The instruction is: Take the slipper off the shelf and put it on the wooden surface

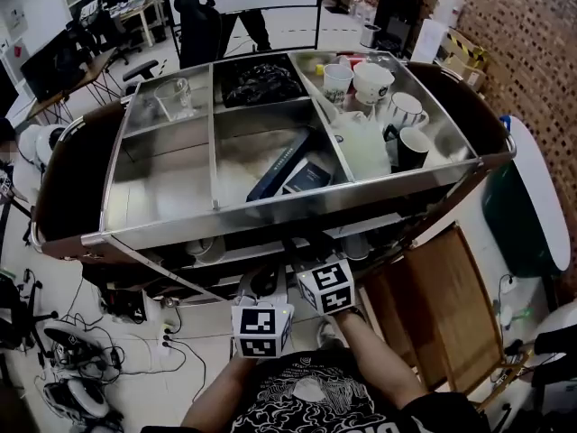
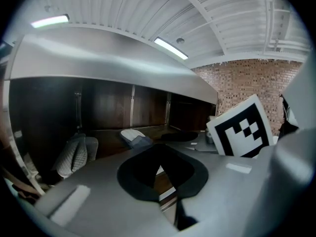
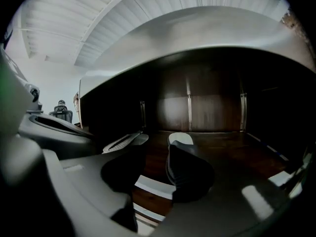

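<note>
Both grippers reach in under the steel cart top (image 1: 270,207) toward a dark wooden shelf (image 3: 222,149). In the head view only their marker cubes show, left (image 1: 261,329) and right (image 1: 326,285). A slipper (image 3: 180,138) with a white insole and dark upper lies on the shelf straight ahead of my right gripper (image 3: 155,169). Its jaws stand open, with nothing between the pads. A second slipper (image 3: 123,141) lies to the left of it. My left gripper (image 2: 159,154) has its fingertips together and holds nothing; a light slipper (image 2: 132,136) lies on the shelf beyond it.
Grey quilted slippers (image 2: 74,154) lean at the shelf's left end. The cart's top tray holds cups (image 1: 372,81), a glass (image 1: 176,96), books (image 1: 288,170) and black cables (image 1: 261,81). A light wooden board (image 1: 446,300) stands right of the cart. Cables and shoes (image 1: 81,350) litter the floor at left.
</note>
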A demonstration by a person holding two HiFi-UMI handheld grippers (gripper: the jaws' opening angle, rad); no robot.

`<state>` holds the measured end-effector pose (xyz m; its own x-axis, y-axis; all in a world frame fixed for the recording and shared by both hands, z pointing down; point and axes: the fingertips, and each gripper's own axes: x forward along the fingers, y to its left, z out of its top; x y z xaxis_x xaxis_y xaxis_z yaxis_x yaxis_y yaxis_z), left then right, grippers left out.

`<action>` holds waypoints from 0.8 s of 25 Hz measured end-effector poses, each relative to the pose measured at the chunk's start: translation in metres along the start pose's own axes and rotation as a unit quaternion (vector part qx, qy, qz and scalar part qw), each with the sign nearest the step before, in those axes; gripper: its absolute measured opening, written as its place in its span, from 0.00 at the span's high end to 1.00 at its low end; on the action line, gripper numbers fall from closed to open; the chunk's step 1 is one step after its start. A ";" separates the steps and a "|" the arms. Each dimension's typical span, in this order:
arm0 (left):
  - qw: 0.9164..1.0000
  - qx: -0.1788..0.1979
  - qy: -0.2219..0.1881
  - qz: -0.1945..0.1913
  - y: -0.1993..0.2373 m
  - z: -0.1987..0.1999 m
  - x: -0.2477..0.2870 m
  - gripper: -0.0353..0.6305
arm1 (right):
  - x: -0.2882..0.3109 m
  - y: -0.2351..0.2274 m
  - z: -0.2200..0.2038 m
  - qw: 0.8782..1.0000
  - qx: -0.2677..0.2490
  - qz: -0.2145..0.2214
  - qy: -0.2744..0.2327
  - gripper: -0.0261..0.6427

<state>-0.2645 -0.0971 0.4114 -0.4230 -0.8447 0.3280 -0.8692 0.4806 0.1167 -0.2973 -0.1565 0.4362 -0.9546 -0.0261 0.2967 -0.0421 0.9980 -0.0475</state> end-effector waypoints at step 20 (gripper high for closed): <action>0.998 0.001 -0.009 0.068 0.031 0.003 0.024 0.94 | 0.071 -0.058 -0.033 0.999 -0.027 -0.018 0.041 0.72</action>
<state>-0.3022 -0.1035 0.4202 -0.5407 -0.7764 0.3239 -0.8045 0.5898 0.0707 -0.3524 -0.2143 0.4913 -0.9256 -0.0588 0.3740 -0.0574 0.9982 0.0149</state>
